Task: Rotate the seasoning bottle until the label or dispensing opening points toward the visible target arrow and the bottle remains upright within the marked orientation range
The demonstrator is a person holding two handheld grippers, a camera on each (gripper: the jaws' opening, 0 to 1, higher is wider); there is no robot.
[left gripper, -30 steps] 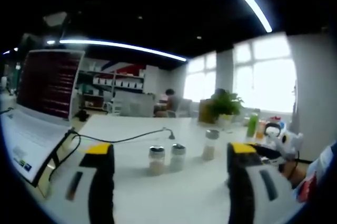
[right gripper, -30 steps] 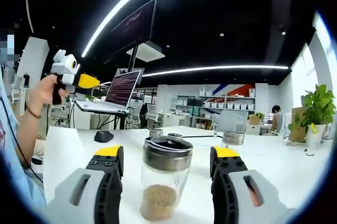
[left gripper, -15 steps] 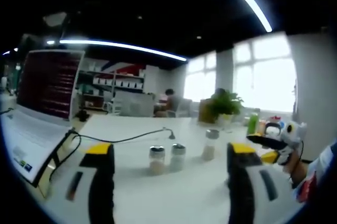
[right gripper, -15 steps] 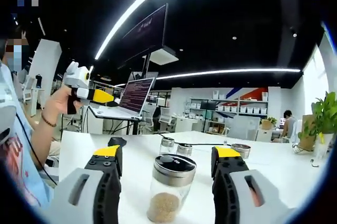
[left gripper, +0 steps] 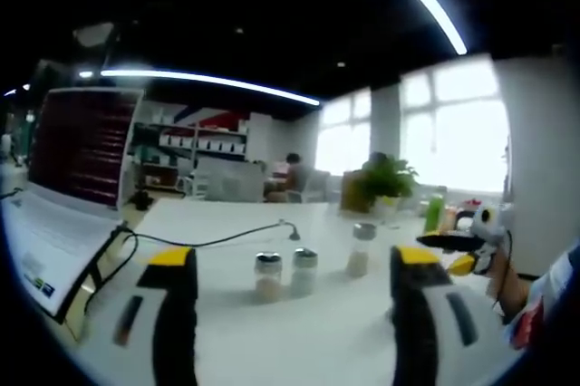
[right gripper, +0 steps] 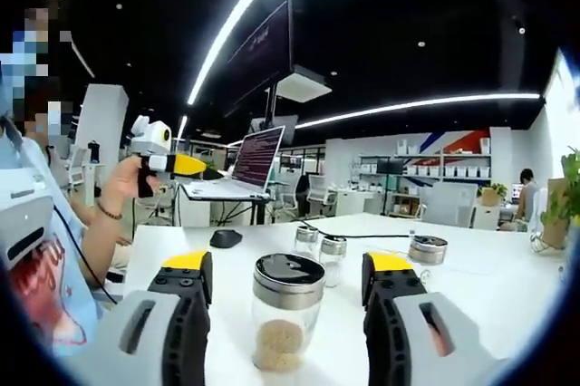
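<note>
In the right gripper view my right gripper (right gripper: 288, 291) has its jaws apart, the bottle (right gripper: 285, 312) upright on the table (right gripper: 507, 295) between them, untouched. In the left gripper view my left gripper (left gripper: 288, 288) is also spread, held off the table, with 3 jars (left gripper: 268, 276) standing well ahead.
</note>
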